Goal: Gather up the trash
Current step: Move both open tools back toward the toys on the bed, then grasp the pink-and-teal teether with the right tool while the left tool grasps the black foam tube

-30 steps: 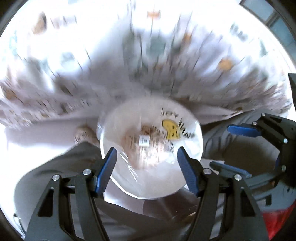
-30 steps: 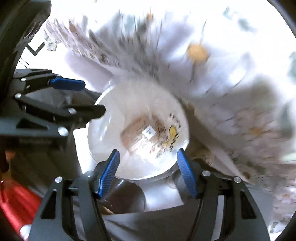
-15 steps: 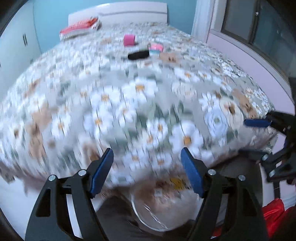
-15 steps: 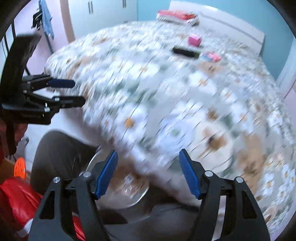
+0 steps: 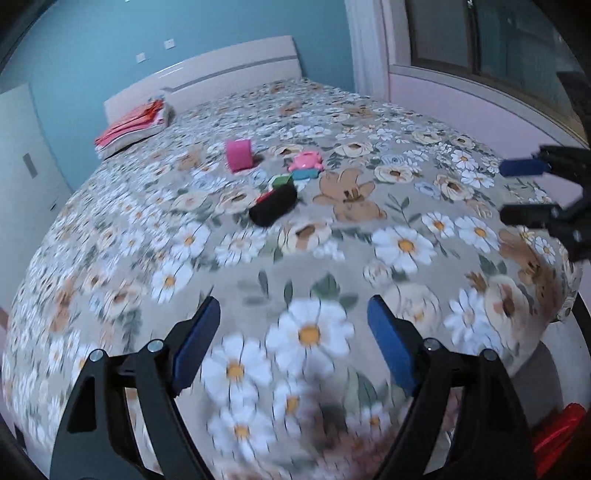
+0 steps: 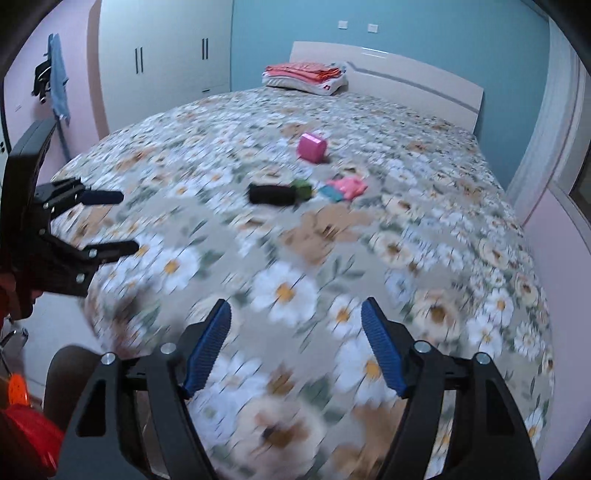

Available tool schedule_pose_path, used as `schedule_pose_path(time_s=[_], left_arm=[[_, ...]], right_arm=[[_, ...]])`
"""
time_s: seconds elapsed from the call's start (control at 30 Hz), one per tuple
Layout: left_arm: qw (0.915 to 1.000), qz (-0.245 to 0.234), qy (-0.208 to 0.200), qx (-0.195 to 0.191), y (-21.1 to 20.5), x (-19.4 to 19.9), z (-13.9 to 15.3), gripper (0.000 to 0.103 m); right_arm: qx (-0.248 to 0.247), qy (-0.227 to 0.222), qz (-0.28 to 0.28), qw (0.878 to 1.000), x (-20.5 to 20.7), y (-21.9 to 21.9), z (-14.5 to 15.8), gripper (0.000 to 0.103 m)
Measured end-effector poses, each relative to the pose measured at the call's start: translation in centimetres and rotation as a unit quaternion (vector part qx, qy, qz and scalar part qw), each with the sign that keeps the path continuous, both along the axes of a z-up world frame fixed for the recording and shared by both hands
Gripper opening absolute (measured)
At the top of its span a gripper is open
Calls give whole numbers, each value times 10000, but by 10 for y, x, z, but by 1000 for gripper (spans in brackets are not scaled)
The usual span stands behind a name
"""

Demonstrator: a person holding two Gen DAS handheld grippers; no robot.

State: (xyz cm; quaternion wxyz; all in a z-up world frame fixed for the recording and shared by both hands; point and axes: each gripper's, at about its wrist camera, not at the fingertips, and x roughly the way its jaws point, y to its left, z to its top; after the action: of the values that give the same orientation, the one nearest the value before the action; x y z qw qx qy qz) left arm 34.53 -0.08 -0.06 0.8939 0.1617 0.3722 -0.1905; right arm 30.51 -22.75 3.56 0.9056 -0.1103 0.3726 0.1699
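A bedroom in a home. A wide bed (image 6: 369, 236) under a floral daisy-print cover fills both views, backed by a white headboard (image 6: 406, 81) against a teal wall (image 6: 424, 33). Folded red and white bedding (image 6: 306, 75) lies at the head. White wardrobe doors (image 6: 166, 55) with dark handles stand to one side; clothing (image 6: 59, 77) hangs on a pink wall. A curtained window (image 5: 480, 40) flanks the bed.

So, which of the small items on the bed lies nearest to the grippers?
The black item, long and dark. The pink box and pink-and-teal piece lie farther up the bed.
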Motion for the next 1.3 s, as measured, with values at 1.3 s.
schedule_pose_path(time_s=[1.3], left_arm=[[9744,-1660,1447,-444,-46,238,-100,82]], right_arm=[[1551,3150,-3308,8760,394,9,-112,85]])
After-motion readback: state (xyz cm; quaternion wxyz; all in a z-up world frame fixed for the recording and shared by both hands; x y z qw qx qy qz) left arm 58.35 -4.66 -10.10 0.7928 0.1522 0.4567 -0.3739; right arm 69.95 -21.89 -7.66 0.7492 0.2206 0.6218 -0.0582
